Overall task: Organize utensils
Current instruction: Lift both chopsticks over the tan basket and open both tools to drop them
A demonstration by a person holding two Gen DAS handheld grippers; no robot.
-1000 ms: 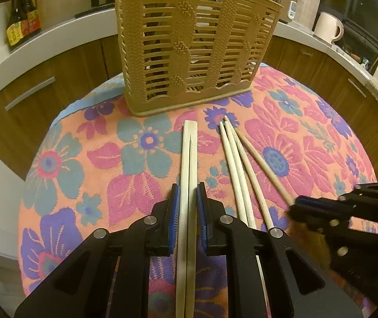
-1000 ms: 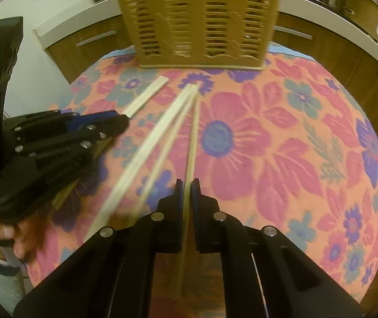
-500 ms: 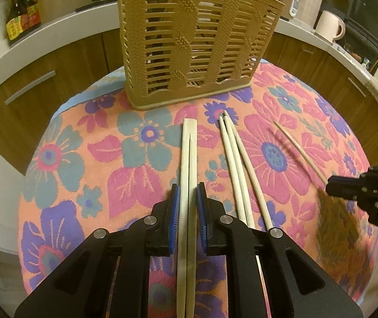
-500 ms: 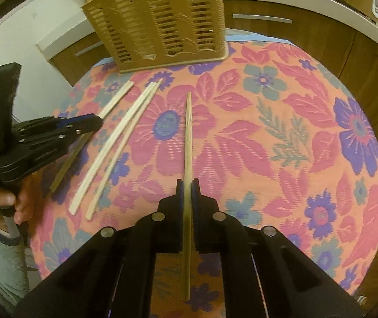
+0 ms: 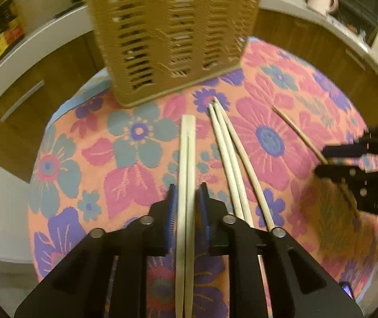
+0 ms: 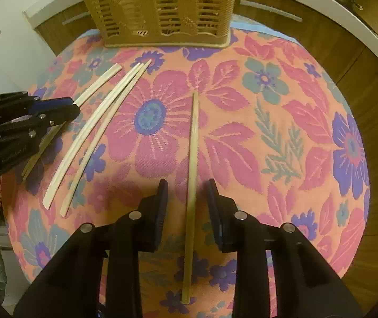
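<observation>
Both grippers are releasing chopsticks onto the floral cloth (image 6: 281, 137).

You are spreading the right gripper (image 6: 187, 198): its jaws have just been opening and are standing clear of the single darker chopstick (image 6: 192, 164) lying between them at frame centre. Your left gripper (image 5: 187, 198) has also just been opening, its pads just off the joined pale chopstick pair (image 5: 187, 153). Two loose chopsticks (image 6: 96, 135) are lying left of centre. The slotted basket (image 6: 162, 5) is standing at the top.
</observation>
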